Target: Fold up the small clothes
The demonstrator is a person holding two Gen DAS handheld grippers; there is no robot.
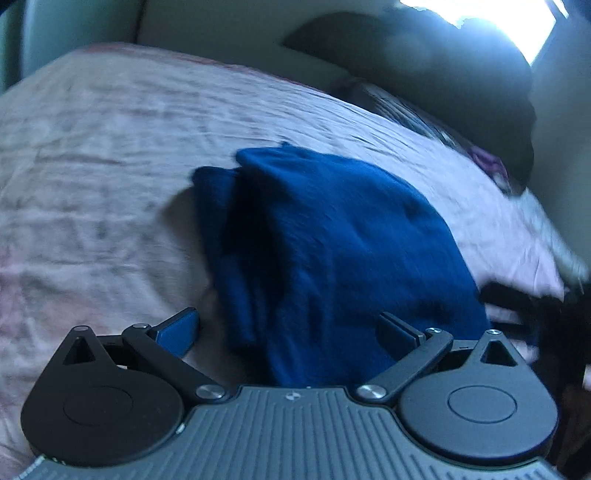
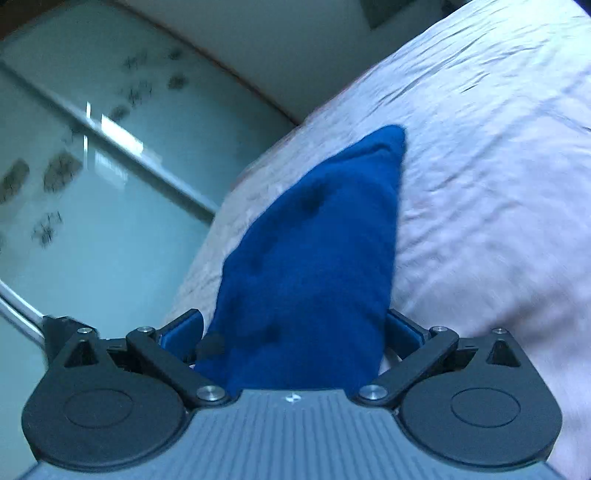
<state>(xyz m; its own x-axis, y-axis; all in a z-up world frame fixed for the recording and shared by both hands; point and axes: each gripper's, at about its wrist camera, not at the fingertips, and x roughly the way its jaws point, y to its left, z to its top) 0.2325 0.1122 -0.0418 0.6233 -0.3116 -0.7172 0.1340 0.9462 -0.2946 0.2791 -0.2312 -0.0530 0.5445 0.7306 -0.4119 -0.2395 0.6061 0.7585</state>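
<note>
A dark blue garment [image 1: 332, 240] lies folded in layers on the pale pink bedsheet [image 1: 110, 166]. My left gripper [image 1: 291, 332] is open just above its near edge, the cloth lying between the spread fingers. In the right wrist view the same blue garment [image 2: 314, 258] rises in a tapering fold from between the fingers of my right gripper [image 2: 295, 332], whose jaws stand wide apart around the cloth. The blue pads [image 2: 181, 332] do not press on it.
A dark pillow or bundle [image 1: 443, 74] lies at the head of the bed, with a patterned cloth [image 1: 424, 122] beside it. A frosted glass wardrobe door [image 2: 92, 184] stands past the bed's edge. A bright window [image 1: 498, 26] is at the top right.
</note>
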